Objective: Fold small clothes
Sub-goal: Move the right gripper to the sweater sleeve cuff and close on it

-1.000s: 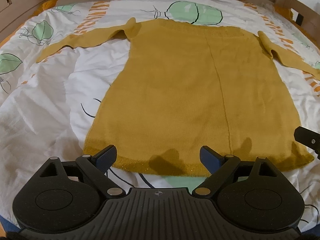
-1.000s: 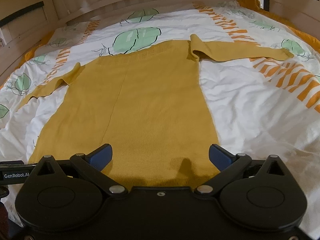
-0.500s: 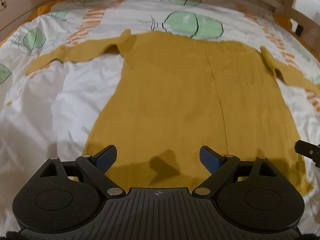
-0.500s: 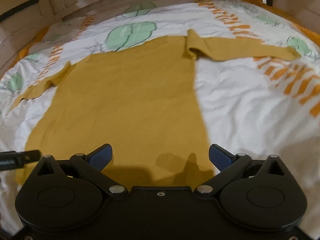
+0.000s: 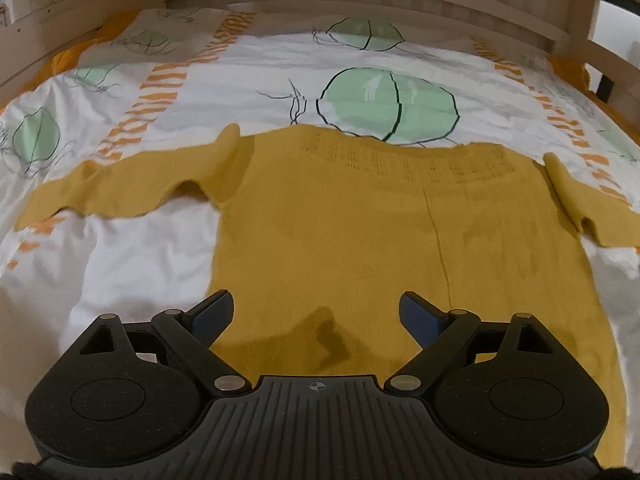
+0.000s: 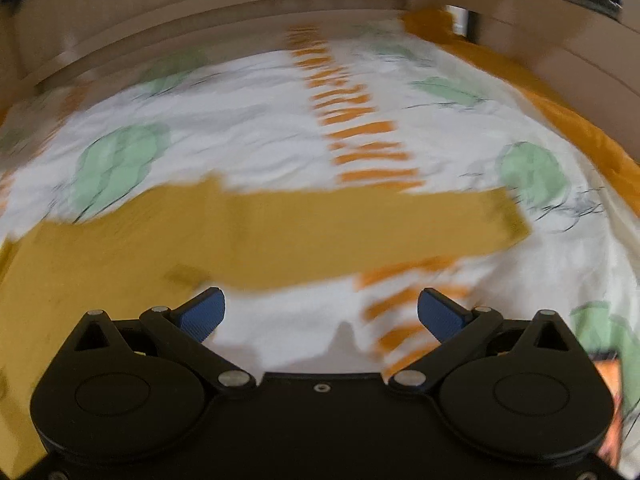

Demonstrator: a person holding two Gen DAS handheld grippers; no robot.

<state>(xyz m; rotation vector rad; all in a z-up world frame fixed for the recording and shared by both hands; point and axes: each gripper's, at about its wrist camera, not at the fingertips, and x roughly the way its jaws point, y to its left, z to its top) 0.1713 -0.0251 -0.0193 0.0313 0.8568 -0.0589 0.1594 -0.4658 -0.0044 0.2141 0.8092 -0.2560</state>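
Note:
A mustard yellow knit sweater (image 5: 380,240) lies flat on the bed, sleeves spread to both sides. In the left wrist view its left sleeve (image 5: 120,192) runs out to the left and its right sleeve (image 5: 588,208) to the right. My left gripper (image 5: 316,312) is open and empty, over the sweater's body. In the blurred right wrist view the right sleeve (image 6: 360,232) stretches across the frame. My right gripper (image 6: 320,312) is open and empty, just in front of that sleeve, over the bedsheet.
The bedsheet (image 5: 140,280) is white with green leaf shapes and orange stripes. A wooden bed frame (image 5: 360,12) closes the far side and both sides. An orange blanket edge (image 6: 560,112) runs along the right rail.
Both grippers have moved forward up the sweater. The left is now over mid-body. The right has swung to the right, off the body, toward the right sleeve. Both stay open.

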